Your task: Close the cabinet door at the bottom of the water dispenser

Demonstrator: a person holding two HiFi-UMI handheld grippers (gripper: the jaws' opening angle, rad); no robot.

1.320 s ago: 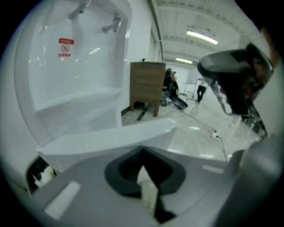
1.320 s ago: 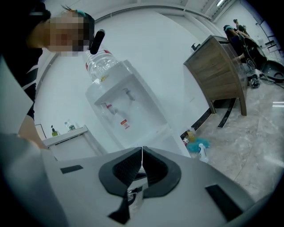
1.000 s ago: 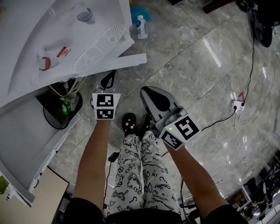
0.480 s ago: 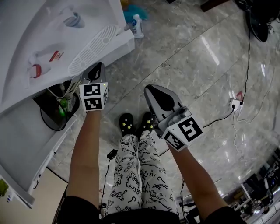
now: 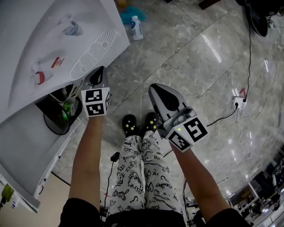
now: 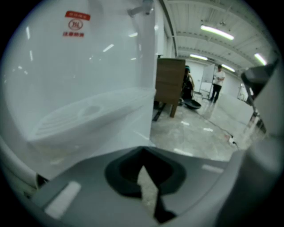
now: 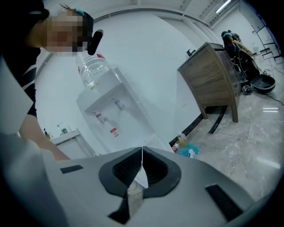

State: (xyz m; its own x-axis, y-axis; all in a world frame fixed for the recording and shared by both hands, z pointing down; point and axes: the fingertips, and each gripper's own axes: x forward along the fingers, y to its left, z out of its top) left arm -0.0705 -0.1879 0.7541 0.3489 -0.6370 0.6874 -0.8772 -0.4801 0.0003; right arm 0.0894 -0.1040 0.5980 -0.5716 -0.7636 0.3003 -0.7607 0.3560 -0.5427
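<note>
The white water dispenser (image 5: 49, 48) fills the top left of the head view, its drip grille (image 5: 94, 53) facing me. Below it the dark cabinet opening (image 5: 57, 113) shows hoses and a green part. The cabinet door (image 5: 26, 150) stands swung open toward the lower left. My left gripper (image 5: 98, 72) is shut and empty, its tip just under the drip grille and right of the opening. In the left gripper view the dispenser front (image 6: 88, 66) and drip tray (image 6: 88, 116) are close. My right gripper (image 5: 156, 90) hangs shut and empty over the floor, away from the dispenser (image 7: 116, 116).
A small bottle (image 5: 136, 27) and teal cloth (image 5: 133, 13) lie on the marble floor behind the dispenser. A power strip (image 5: 239, 96) with cables lies at the right. My black shoes (image 5: 130, 124) are below the grippers. A wooden cabinet (image 6: 171, 86) and a standing person (image 6: 217, 82) are farther off.
My left gripper has moved left and forward, from beside the door edge to just under the drip grille. The right gripper has barely shifted.
</note>
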